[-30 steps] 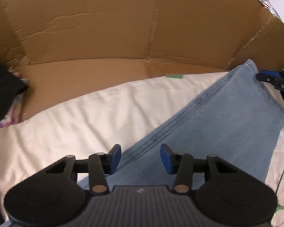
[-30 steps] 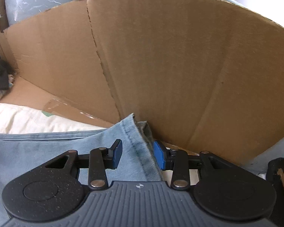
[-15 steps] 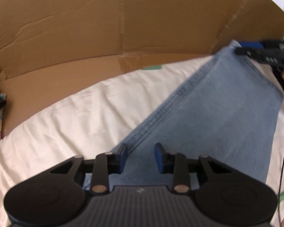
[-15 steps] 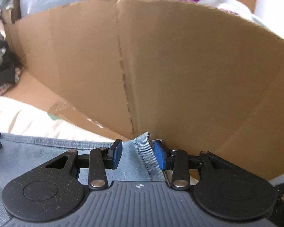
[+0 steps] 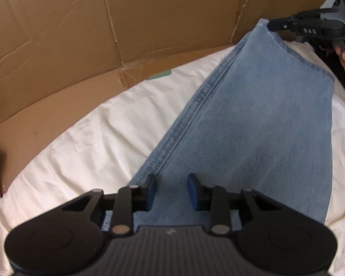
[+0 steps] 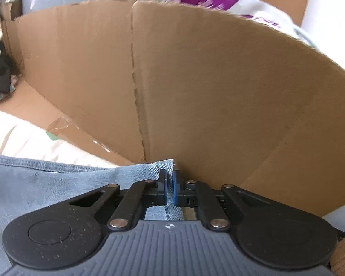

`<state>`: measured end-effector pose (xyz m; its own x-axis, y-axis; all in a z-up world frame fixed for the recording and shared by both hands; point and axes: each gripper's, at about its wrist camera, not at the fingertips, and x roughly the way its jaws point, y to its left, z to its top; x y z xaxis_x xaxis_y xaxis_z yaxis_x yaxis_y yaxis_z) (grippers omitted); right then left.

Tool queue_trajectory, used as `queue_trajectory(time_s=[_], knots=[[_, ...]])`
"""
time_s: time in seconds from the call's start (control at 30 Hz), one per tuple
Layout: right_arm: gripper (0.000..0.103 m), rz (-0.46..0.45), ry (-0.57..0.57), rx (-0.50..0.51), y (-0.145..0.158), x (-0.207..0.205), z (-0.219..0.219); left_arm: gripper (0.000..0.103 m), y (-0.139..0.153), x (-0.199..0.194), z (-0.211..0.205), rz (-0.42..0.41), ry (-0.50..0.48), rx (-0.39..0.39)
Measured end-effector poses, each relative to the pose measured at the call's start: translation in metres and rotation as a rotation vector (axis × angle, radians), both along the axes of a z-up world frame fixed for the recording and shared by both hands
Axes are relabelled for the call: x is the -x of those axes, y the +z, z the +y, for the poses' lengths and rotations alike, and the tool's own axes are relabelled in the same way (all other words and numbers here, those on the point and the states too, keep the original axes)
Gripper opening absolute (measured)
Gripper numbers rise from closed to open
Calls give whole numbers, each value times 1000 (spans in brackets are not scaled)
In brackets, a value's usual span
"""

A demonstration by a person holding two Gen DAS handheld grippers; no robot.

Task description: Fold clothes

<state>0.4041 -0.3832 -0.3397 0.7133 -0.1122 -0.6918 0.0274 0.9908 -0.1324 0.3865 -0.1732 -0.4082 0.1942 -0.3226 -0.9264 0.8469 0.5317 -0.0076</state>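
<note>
Right tool [image 6: 169, 188] clenched on jeans [image 5: 253, 124] hem, cardboard wall [image 6: 218, 92] just beyond, left tool [image 5: 171, 192] released, closing.

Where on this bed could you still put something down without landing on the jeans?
The cream sheet lies bare between the jeans and the cardboard wall. The cardboard floor beside it is free too. It is crowded at the hem, where the right gripper pinches denim against the wall.
</note>
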Motion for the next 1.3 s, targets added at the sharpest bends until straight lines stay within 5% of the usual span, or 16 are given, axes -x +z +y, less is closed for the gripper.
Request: queue_trajectory(time_s=[0.2, 0.4, 0.83, 1.17, 1.3], knots=[[2, -30, -5, 15, 2, 4, 3, 17, -1, 1, -5, -12, -21, -22], [2, -49, -23, 16, 1, 0, 5, 12, 16, 6, 1, -97, -6, 14], [0, -14, -135, -1, -12, -21, -2, 21, 7, -18, 2, -49, 124, 38], [5, -72, 66, 26, -8, -3, 50, 29, 44, -22, 52, -101, 202, 77], [20, -36, 84, 64, -14, -10, 57, 29, 47, -19, 73, -79, 247, 98]])
